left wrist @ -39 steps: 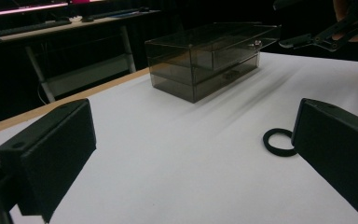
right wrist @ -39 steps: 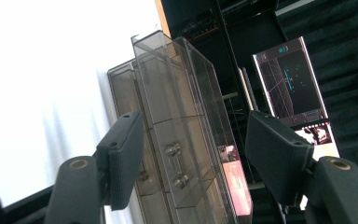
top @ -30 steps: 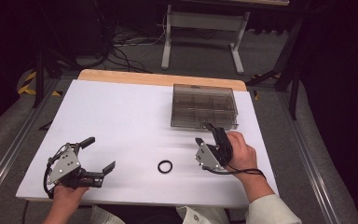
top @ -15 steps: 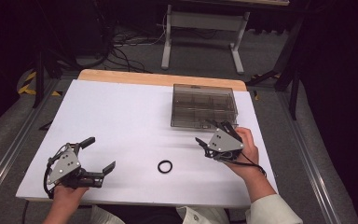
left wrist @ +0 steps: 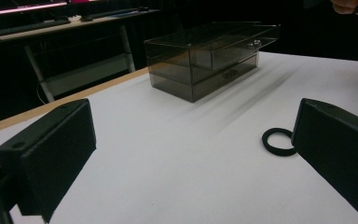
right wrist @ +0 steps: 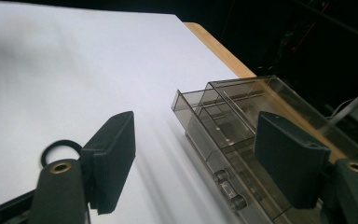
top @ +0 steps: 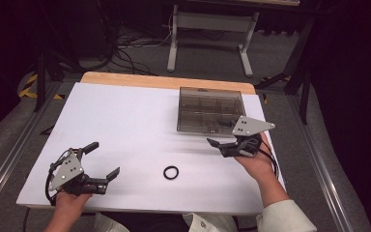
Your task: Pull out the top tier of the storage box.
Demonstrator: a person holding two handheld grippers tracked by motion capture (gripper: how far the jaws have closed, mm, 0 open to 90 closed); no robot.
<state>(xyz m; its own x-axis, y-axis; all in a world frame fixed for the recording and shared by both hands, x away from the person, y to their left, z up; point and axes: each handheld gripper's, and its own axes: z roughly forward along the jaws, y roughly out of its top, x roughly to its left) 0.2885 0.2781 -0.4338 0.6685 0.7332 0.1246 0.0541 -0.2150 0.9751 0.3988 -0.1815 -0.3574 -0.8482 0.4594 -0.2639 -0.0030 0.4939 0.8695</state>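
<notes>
A small black ring point(top: 171, 172) lies flat on the white table top point(top: 125, 121), near the front edge. In the left gripper view the ring point(left wrist: 278, 141) sits just beside the right jaw of my left gripper point(left wrist: 191, 154), whose jaws stand wide apart and hold nothing. From above, the left gripper point(top: 104, 160) rests at the front left. A smoky clear drawer box point(top: 211, 110) stands at the back right. My right gripper point(top: 220, 140) hovers just in front of it, open and empty. Through the right gripper point(right wrist: 196, 154) I see the box point(right wrist: 242, 126), one drawer slightly out, and the ring point(right wrist: 58, 150).
A wooden strip point(top: 164, 81) runs along the table's far edge. Beyond it stand a white metal stand point(top: 207, 29) and cables on a grey floor. Metal rails point(top: 9, 154) flank the table on both sides.
My right gripper has risen and moved back towards the drawer box, turning so its grey plate faces up. The left gripper and the ring have stayed put.
</notes>
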